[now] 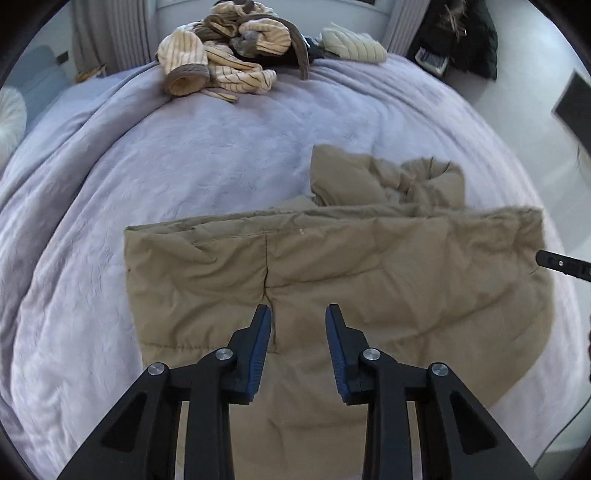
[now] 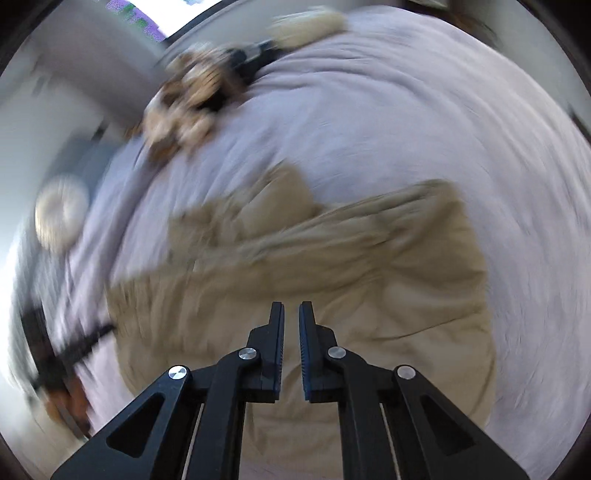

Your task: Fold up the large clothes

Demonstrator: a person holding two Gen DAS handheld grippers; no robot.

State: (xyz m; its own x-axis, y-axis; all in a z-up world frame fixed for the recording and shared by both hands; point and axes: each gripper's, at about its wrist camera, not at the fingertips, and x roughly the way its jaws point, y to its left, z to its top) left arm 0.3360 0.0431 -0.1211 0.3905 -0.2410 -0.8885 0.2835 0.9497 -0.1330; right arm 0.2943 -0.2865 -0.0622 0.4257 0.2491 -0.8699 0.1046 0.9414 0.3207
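A large tan padded coat (image 1: 332, 266) lies partly folded on the lilac bed cover (image 1: 203, 147), its hood and a sleeve bunched at the far right (image 1: 417, 177). My left gripper (image 1: 298, 314) is open and empty, just above the coat's near half. In the right wrist view, which is blurred by motion, the coat (image 2: 369, 266) fills the middle. My right gripper (image 2: 291, 308) hovers over it with its jaws a narrow gap apart and nothing between them. Its tip shows at the coat's right edge in the left wrist view (image 1: 561, 264).
A heap of cream and brown striped knitwear (image 1: 225, 51) and a cream cushion (image 1: 351, 46) lie at the far end of the bed. Dark clothes hang at the back right (image 1: 465, 33). A white round cushion (image 2: 61, 214) sits beside the bed.
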